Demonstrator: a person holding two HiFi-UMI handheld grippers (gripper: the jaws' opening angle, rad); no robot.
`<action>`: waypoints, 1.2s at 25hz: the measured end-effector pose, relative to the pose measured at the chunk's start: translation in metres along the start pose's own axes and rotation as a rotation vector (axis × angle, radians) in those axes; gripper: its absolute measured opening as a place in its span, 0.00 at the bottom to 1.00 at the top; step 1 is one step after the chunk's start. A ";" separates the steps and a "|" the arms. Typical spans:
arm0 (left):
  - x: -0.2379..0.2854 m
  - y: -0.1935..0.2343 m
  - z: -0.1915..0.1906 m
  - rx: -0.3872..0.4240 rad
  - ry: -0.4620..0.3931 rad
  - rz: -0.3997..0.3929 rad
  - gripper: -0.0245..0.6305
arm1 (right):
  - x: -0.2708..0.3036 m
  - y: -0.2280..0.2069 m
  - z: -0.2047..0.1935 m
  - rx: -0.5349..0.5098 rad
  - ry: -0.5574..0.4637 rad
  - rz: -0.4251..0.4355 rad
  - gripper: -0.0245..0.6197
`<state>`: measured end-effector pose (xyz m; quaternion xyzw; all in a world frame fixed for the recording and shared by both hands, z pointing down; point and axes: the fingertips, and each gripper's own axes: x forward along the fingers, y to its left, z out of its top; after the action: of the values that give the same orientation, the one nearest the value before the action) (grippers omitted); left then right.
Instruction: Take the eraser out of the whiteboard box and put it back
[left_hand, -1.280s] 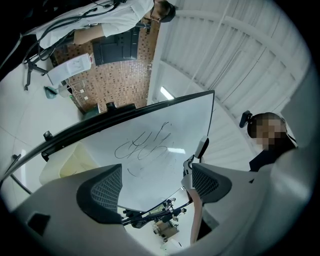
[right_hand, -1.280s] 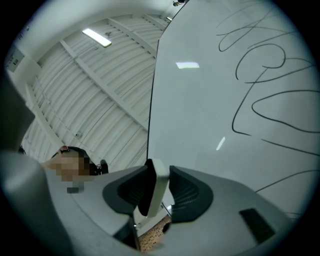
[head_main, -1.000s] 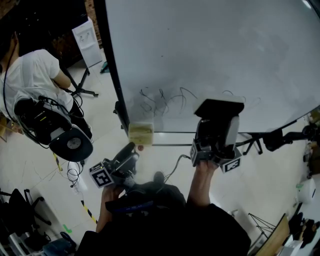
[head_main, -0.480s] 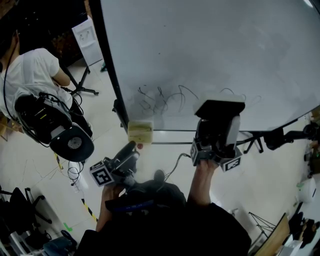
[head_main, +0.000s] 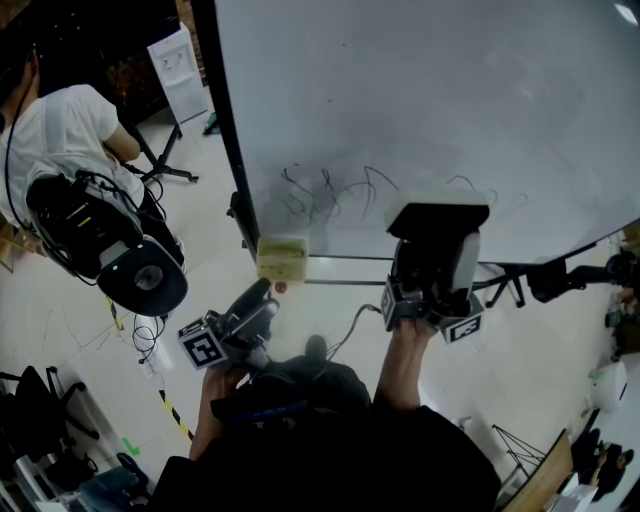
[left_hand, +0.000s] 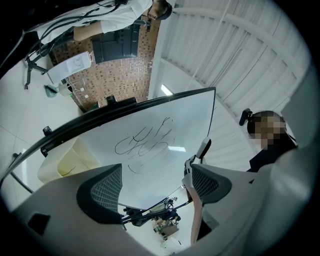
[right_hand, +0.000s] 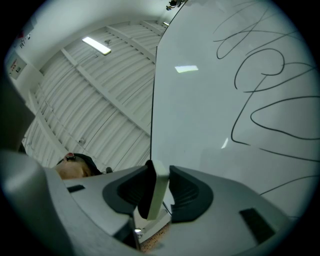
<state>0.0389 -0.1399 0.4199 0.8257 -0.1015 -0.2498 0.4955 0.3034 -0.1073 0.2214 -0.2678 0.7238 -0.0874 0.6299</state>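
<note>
ribbed fingers of the right gripper (right_hand: 158, 181) pinch a flat white eraser (right_hand: 160, 194); mesh-textured fingers of the left gripper (left_hand: 156, 186) stand wide, empty.

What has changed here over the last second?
Nothing visibly changed. The right gripper stays shut on the eraser close to the whiteboard. The left gripper stays open and empty near the box. Only the head view itself shifted slightly.

A white-shirted person (head_main: 65, 125) is near a sign (head_main: 183, 62).
</note>
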 end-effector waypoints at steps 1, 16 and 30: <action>-0.002 0.003 0.000 0.008 0.004 0.012 0.69 | -0.002 -0.002 0.000 0.002 0.002 0.004 0.29; -0.014 0.010 0.002 -0.005 -0.018 0.036 0.69 | 0.021 0.011 -0.028 -0.032 0.101 0.002 0.29; -0.024 0.006 0.011 -0.007 -0.061 0.020 0.69 | 0.017 -0.004 -0.073 -0.117 0.280 -0.051 0.29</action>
<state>0.0130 -0.1413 0.4288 0.8149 -0.1236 -0.2702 0.4977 0.2329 -0.1347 0.2221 -0.3074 0.8014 -0.0974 0.5038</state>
